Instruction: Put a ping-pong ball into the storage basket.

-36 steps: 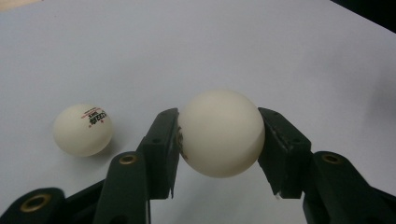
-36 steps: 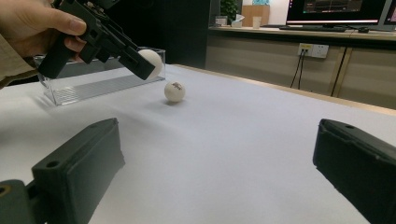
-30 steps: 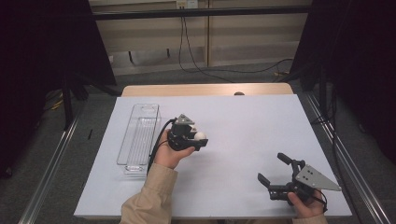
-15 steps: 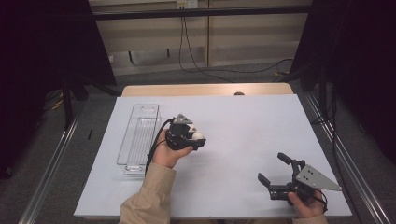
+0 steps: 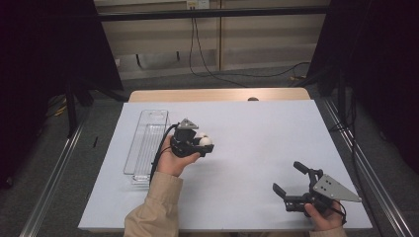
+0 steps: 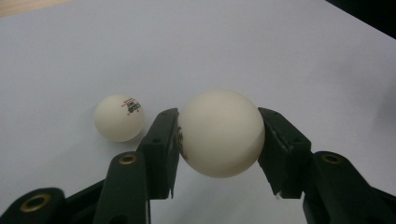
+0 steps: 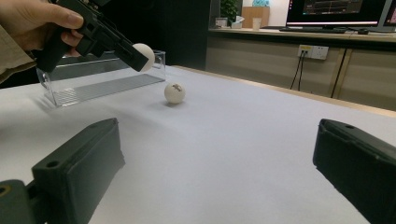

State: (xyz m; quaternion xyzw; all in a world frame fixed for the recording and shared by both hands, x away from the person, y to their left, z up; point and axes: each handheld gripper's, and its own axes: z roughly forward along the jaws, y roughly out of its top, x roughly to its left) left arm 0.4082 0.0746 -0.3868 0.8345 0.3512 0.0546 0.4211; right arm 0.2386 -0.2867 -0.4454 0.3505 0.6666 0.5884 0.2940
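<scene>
My left gripper point(image 6: 219, 135) is shut on a white ping-pong ball point(image 6: 220, 133), the pads pressing on both its sides. In the high view this gripper point(image 5: 203, 142) hovers left of the table's middle, just right of the clear tray point(image 5: 146, 143). A second white ball point(image 6: 119, 118) with red and black print lies on the white table beyond the jaws. The right gripper view has that second ball point(image 7: 174, 93) on the table, with the held ball point(image 7: 144, 56) above it. My right gripper point(image 5: 289, 178) rests open near the front right corner, nothing between its fingers point(image 7: 79, 163).
The long clear plastic tray point(image 7: 100, 84) stands along the left side of the white table top point(image 5: 257, 133). A tan wooden strip point(image 5: 217, 94) runs along the far edge. Metal rails point(image 5: 49, 182) flank the table.
My left gripper has drifted slightly left toward the tray with the ball still in it. The right gripper has not moved.
</scene>
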